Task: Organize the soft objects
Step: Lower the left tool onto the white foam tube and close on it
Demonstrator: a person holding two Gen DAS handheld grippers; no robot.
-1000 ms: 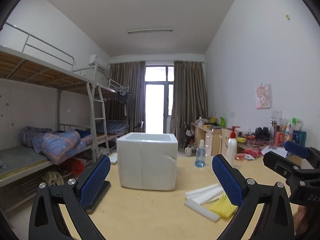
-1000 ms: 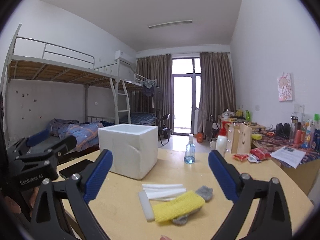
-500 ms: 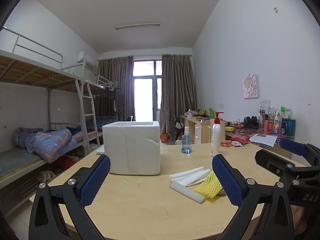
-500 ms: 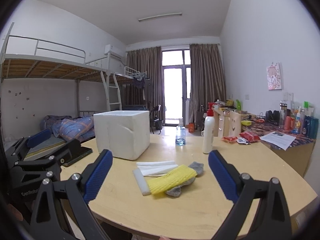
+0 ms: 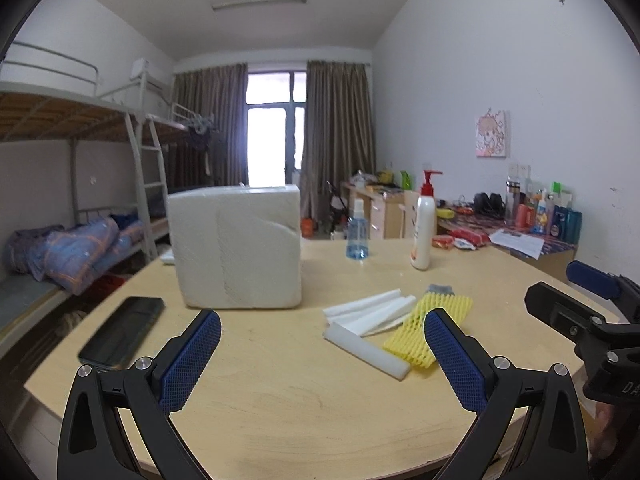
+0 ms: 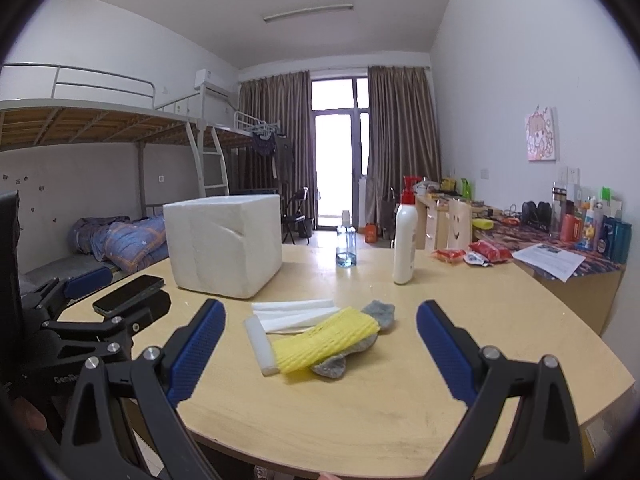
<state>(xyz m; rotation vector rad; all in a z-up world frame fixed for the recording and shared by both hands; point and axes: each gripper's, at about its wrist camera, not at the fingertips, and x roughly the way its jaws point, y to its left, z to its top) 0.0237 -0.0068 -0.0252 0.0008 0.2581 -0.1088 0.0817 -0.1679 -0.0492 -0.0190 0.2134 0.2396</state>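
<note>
Left tongs body reads partly "GenRo".

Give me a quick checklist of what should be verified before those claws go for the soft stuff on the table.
1. Left claw open and empty: ok.
2. Right claw open and empty: ok.
3. Yellow net in plain sight, nothing on top: ok.
4. Grey cloth free to lift: not ok, the net lies across it.
5. Foam strips apart from the net: not ok, they touch.
6. Foam box open on top and empty: cannot tell, its inside is hidden.
</note>
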